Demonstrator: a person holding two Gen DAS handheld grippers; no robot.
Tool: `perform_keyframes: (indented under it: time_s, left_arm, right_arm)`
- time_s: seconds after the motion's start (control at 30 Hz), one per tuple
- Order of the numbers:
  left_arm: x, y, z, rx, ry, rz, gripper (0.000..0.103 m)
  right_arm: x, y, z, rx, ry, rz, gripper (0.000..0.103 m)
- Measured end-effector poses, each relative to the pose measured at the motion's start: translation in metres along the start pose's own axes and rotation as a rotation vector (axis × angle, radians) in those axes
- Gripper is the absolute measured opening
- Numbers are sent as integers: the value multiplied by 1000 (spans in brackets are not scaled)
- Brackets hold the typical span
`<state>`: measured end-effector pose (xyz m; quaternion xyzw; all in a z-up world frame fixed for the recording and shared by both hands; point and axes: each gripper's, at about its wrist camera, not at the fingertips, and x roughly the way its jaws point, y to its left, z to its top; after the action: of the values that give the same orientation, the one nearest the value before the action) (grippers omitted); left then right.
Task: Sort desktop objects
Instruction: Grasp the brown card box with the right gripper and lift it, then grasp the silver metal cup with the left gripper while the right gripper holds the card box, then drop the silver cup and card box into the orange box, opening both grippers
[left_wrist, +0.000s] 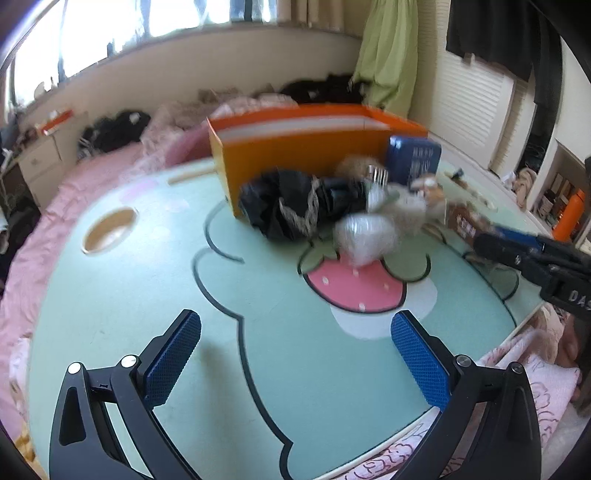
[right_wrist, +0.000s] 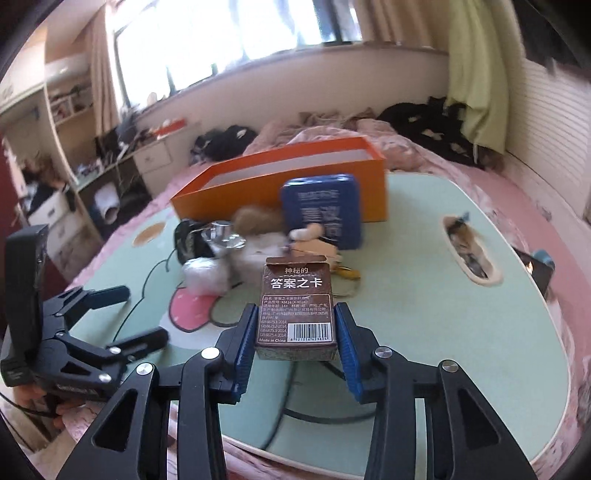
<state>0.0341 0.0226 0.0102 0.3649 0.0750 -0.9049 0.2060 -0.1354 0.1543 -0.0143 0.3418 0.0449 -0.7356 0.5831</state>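
While the left gripper is hovering spread and empty over the green table, the clutter is lying at its 12 o'clock before the orange box. In the right wrist view, the right gripper is pinching the brown card box, orange box at 12 o'clock.
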Motion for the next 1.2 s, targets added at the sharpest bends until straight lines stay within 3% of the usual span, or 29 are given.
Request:
perform_keyframes:
  time_s: [0.13, 0.2, 0.3, 0.43, 0.63, 0.93, 1.1, 1.2]
  left_arm:
    - [-16, -11, 20, 38, -95, -28, 100]
    - [-13, -17, 35, 50, -100, -60, 80]
    - [2, -29, 55, 81, -88, -64, 58]
    - [26, -42, 69, 98, -47, -105, 41]
    - [42, -48, 68, 100, -3, -102, 38]
    - [11, -36, 73, 59, -78, -136, 38]
    - [-10, -25, 100, 56, -138, -113, 38]
    - [-7, -16, 124, 49, -134, -68, 38]
  right_arm:
    - [4, 0, 2, 9, 15, 10, 40]
    - [3, 0, 3, -1, 13, 5, 40]
    - [2, -2, 4, 2, 13, 4, 40]
    - [4, -6, 3, 18, 21, 11, 40]
    - [4, -7, 3, 20, 19, 11, 40]
    - [-4, -5, 8, 1, -13, -4, 40]
    - [-15, -3, 41, 5, -76, 28, 40]
    - [-18, 6, 78, -36, -139, -2, 40]
